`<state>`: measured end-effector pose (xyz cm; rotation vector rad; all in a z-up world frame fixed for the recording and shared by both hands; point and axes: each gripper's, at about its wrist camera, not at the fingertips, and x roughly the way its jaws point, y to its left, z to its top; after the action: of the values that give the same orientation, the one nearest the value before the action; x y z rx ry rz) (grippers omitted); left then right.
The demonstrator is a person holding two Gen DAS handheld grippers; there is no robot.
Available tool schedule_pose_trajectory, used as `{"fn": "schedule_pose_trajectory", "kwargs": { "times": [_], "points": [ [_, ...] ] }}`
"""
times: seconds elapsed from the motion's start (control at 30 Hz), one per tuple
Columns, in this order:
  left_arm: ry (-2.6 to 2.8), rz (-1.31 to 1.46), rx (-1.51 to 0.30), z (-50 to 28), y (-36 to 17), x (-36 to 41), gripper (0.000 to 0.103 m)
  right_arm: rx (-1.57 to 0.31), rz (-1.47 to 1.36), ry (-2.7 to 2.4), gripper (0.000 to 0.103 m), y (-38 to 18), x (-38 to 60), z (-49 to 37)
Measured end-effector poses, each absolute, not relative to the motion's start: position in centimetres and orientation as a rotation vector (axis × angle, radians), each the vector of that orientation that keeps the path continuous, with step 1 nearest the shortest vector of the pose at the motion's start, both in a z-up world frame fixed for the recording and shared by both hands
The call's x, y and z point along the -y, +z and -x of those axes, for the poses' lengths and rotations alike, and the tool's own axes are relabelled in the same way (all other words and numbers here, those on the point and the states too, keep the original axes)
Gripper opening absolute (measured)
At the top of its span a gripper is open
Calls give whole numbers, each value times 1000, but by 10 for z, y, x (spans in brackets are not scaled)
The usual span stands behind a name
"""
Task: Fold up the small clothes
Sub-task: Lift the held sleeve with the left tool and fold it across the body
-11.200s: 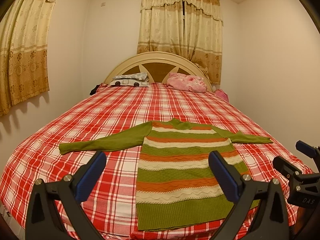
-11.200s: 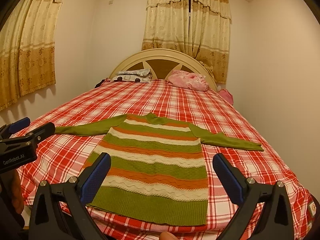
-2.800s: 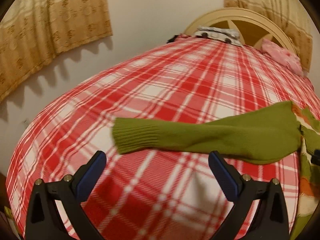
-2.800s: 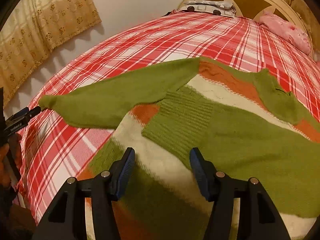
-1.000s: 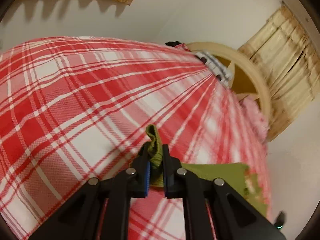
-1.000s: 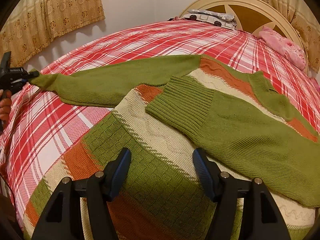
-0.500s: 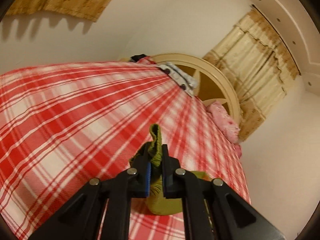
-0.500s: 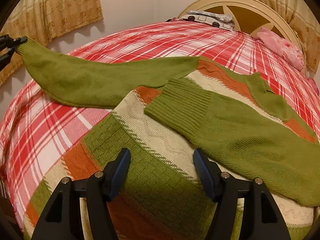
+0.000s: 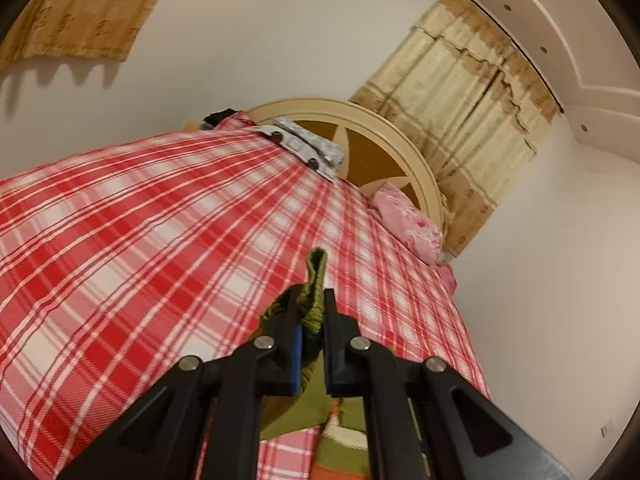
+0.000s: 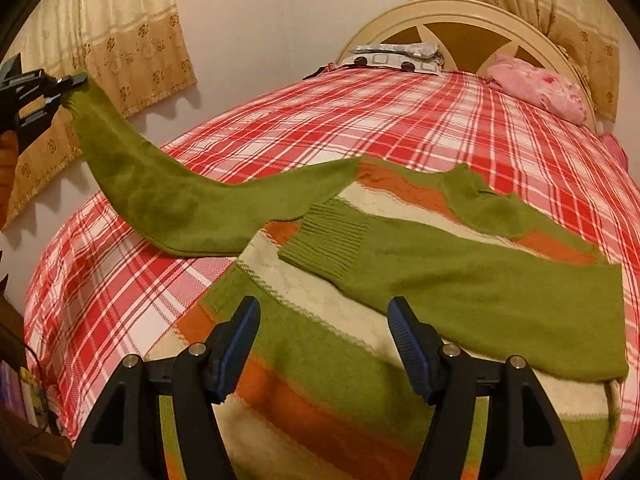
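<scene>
A striped sweater (image 10: 332,344) in green, orange and cream lies flat on the bed. Its right sleeve (image 10: 472,280) is folded across the chest. The left sleeve (image 10: 168,196) is lifted off the bed and stretches up to the left. My left gripper (image 9: 312,304) is shut on that sleeve's cuff (image 9: 314,280), which sticks up between the pads; the right wrist view shows this gripper (image 10: 74,82) high at the left edge. My right gripper (image 10: 322,340) hovers open above the sweater's body, with nothing between its fingers.
The bed has a red and white plaid cover (image 9: 140,240). A pink pillow (image 10: 536,88) and a folded grey-patterned cloth (image 10: 396,56) lie by the round headboard (image 9: 384,140). Curtains (image 10: 132,40) hang on the left wall. The bed's left edge drops away near the lifted sleeve.
My left gripper has risen with the cuff, lifting the sleeve well off the bed. The right gripper has drawn back and up a little, staying open.
</scene>
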<state>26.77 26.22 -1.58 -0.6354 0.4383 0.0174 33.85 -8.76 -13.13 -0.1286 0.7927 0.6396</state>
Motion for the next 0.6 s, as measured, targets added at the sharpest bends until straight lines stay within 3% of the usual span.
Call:
{"fn": "schedule_pose_trajectory", "kwargs": {
  "times": [0.6],
  "points": [
    [-163,410,-384,-354,60,-121,7,-835,9,575,68,-136,187,-292]
  ]
}}
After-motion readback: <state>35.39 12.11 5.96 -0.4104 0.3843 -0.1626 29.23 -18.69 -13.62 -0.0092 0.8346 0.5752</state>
